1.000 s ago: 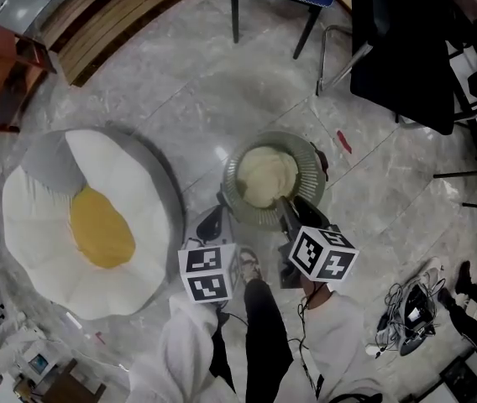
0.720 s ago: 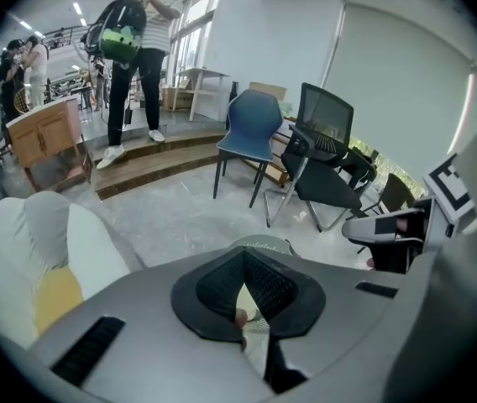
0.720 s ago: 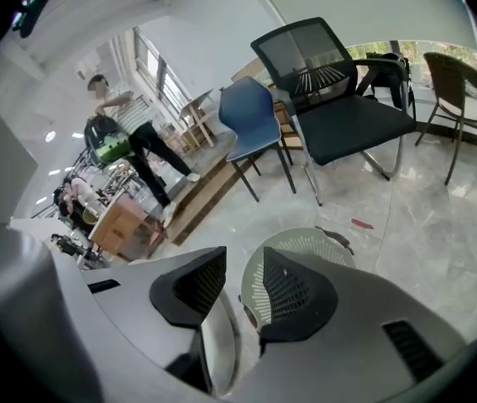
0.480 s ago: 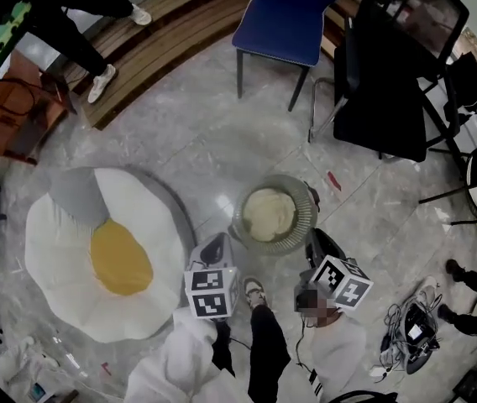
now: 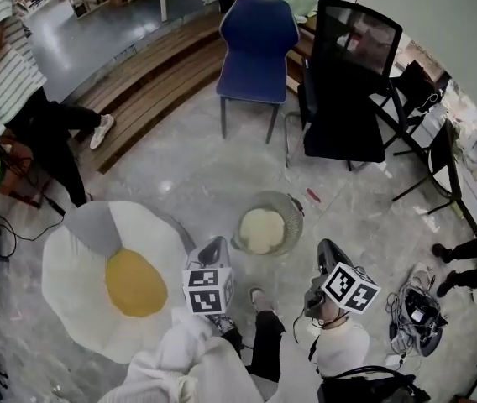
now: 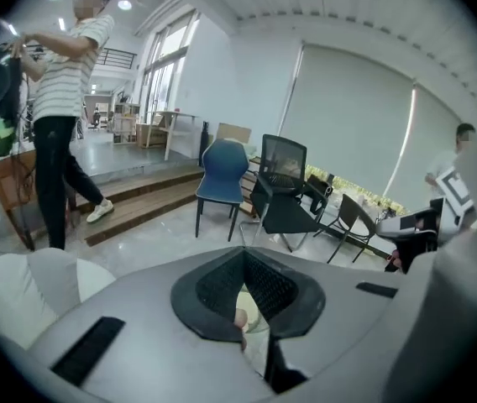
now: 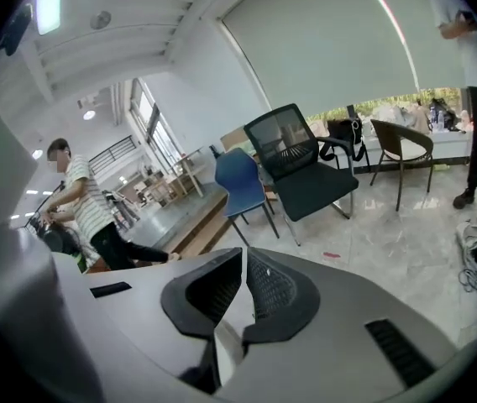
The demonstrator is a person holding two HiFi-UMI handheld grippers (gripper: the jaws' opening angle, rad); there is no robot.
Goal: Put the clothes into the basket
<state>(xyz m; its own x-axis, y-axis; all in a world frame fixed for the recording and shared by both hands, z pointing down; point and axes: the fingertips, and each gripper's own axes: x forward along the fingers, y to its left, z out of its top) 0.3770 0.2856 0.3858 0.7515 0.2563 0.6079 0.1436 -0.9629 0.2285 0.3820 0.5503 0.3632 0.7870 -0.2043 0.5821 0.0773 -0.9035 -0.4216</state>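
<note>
**Clothes in the basket, both tongs empty**

The cream clothes [image 5: 261, 230] lie inside the round basket [image 5: 291, 211] on the floor [image 5: 188, 158], just ahead of the two tongs and between them. The left tongs [image 5: 213, 248] are clenched on nothing. The right tongs [image 5: 327, 257] are closing, with nothing between their jaws. An egg-shaped cushion [image 5: 121, 267] lies left of the left tongs.

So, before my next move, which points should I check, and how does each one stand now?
1. The cream garment lies inside the basket: ok.
2. The basket stands upright: ok.
3. The left hand-held gripper is empty, jaws together: ok.
4. The right hand-held gripper is empty, jaws closing with nothing between them: ok.
5. No more clothes are left to collect: cannot tell.
</note>
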